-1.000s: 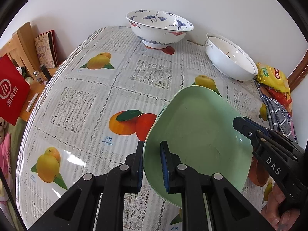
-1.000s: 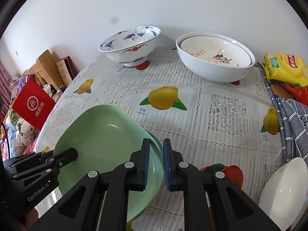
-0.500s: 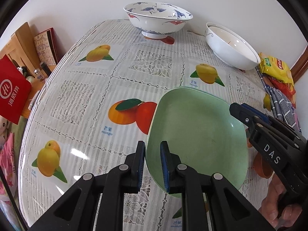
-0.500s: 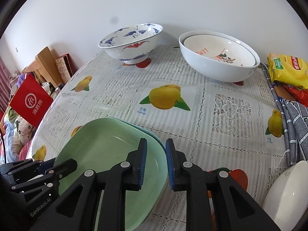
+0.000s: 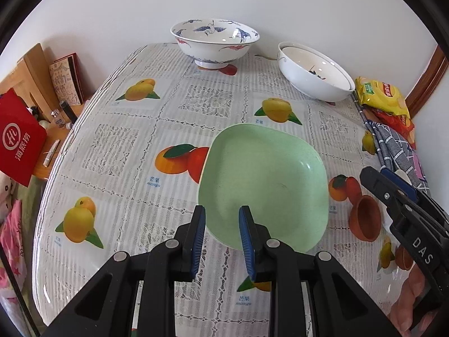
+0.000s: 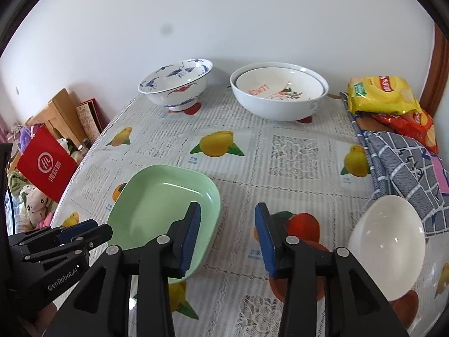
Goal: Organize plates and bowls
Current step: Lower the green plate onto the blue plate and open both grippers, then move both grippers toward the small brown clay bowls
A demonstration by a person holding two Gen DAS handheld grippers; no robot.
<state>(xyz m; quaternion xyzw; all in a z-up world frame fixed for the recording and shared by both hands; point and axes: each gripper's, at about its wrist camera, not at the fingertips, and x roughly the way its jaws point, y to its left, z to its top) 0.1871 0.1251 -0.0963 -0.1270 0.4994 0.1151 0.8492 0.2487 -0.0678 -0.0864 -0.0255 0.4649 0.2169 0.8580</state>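
A pale green squarish plate (image 5: 263, 179) (image 6: 160, 196) lies flat on the fruit-print tablecloth. My left gripper (image 5: 221, 216) hovers at its near-left rim. Its jaws are opening: the rim shows between the blue pads (image 5: 197, 236), and neither pad presses on it. My right gripper (image 6: 228, 210) is at the plate's right edge with its jaws opening wide. Its left finger overlaps the rim and only tablecloth shows between the pads. Each gripper also shows at the other view's edge: the right gripper (image 5: 374, 172) and the left gripper (image 6: 95, 229).
At the back stand a blue-and-white crane bowl (image 5: 214, 45) (image 6: 175, 84) and nested white bowls (image 5: 314, 75) (image 6: 277, 95). A white bowl (image 6: 387, 250) and brown cups (image 5: 364, 219) sit near right. Snack bags (image 6: 381, 92) and a checked cloth (image 6: 401, 163) line the right edge.
The tilted green plate came down flat onto the table. Both grippers, earlier shut on its rim, opened and drew back and upward from it.
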